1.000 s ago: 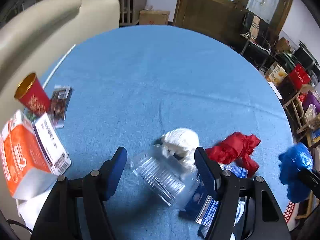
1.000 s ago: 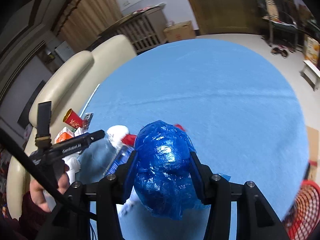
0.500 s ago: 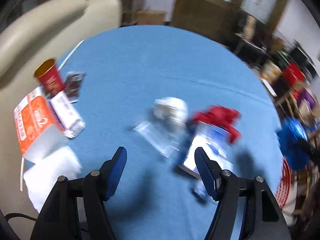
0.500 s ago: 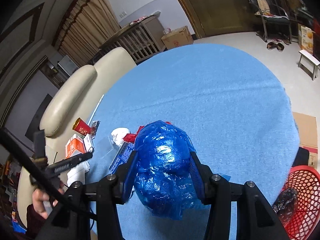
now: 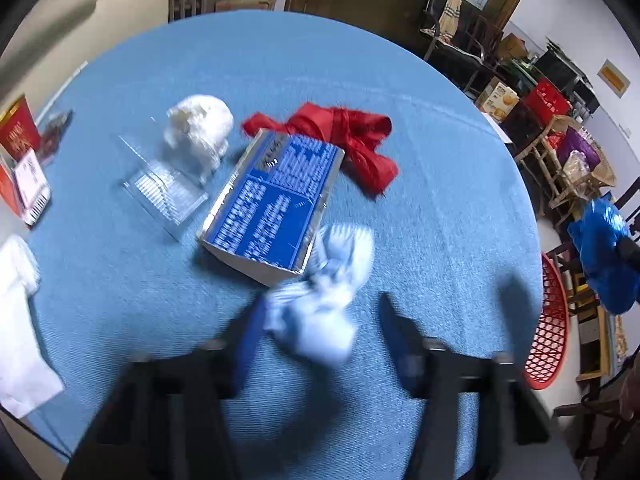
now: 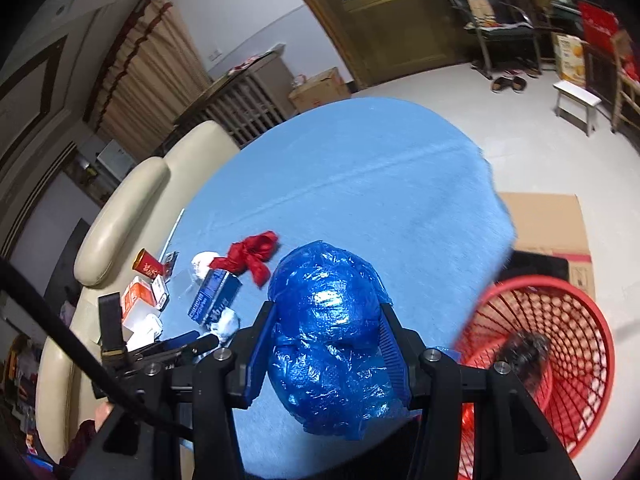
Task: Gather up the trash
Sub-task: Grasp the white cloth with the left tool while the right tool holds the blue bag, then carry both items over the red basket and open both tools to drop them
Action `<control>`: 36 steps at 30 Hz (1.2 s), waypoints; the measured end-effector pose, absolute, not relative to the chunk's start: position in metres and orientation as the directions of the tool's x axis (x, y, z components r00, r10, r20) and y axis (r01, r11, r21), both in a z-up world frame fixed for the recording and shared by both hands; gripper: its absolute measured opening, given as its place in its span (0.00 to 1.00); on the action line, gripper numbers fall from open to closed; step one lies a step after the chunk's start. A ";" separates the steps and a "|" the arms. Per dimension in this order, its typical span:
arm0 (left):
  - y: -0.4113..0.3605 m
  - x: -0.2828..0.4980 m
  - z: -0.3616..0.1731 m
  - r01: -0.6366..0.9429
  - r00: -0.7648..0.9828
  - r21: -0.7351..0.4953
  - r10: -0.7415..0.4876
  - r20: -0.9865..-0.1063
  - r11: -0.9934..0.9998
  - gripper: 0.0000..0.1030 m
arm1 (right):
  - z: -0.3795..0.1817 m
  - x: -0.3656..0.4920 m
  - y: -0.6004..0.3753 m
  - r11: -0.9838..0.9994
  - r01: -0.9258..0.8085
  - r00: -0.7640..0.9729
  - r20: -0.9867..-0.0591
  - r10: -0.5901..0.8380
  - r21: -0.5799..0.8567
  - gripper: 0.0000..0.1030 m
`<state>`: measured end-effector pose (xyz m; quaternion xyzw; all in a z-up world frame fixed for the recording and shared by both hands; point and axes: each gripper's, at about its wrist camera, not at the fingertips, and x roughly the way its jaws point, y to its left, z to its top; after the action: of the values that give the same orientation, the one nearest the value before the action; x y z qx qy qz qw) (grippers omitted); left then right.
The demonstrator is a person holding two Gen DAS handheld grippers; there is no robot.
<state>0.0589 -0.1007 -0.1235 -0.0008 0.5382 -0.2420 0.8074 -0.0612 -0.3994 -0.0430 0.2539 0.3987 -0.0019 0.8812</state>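
The right claw (image 6: pixel 326 344) pinches a crumpled blue plastic bag (image 6: pixel 328 344) between its two fingers. The bag bulges out above and below the fingers. It hangs over the near edge of the round blue surface (image 6: pixel 360 184), just beside a red basket (image 6: pixel 560 344) that stands on the floor at the right. Something dark and blurry lies inside the basket.

The left claw (image 5: pixel 320 328) is spread wide and holds nothing. It looks blurry. A scrunched pale blue and white wrapper (image 5: pixel 324 304) lies on the surface between its fingers, closer to the left one. I cannot tell if a finger touches it.

Just past the wrapper lies a blue box (image 5: pixel 276 200) with white writing, and the wrapper touches its near corner. A red ribbon (image 5: pixel 348 140) lies behind the box. A white paper ball (image 5: pixel 200 132) sits to the left of the ribbon. A clear plastic tray (image 5: pixel 164 192) lies in front of the ball, beside the box.

At the far left edge stand a red cup (image 5: pixel 16 128) and an orange carton (image 5: pixel 20 184). A white sheet (image 5: pixel 18 328) lies nearer, also at the left edge.

A cream sofa (image 6: pixel 120 216) stands behind the surface.
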 end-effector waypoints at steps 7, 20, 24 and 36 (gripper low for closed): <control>-0.099 0.041 -0.118 0.402 0.327 -0.253 -0.396 -0.858 0.880 0.20 | -0.039 -0.079 -0.399 0.872 0.197 0.695 -0.692 0.198 0.448 0.51; -0.140 -0.023 -0.031 0.555 0.423 -0.188 -0.470 -0.775 0.810 0.19 | -0.009 -0.115 -0.394 0.900 0.170 0.746 -0.649 0.149 0.401 0.51; -0.167 -0.040 0.001 0.634 0.432 -0.158 -0.516 -0.740 0.757 0.19 | -0.001 -0.134 -0.404 0.907 0.191 0.761 -0.641 0.105 0.375 0.51; -0.270 -0.080 0.023 0.796 0.350 -0.086 -0.572 -0.742 0.599 0.19 | 0.000 -0.187 -0.460 0.855 0.294 0.803 -0.596 0.023 0.428 0.53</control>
<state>-0.0798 -0.2703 0.0234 0.1468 0.3824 -0.4230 0.8083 -0.1865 -0.4598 0.0004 0.2592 0.3052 -0.0743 0.9133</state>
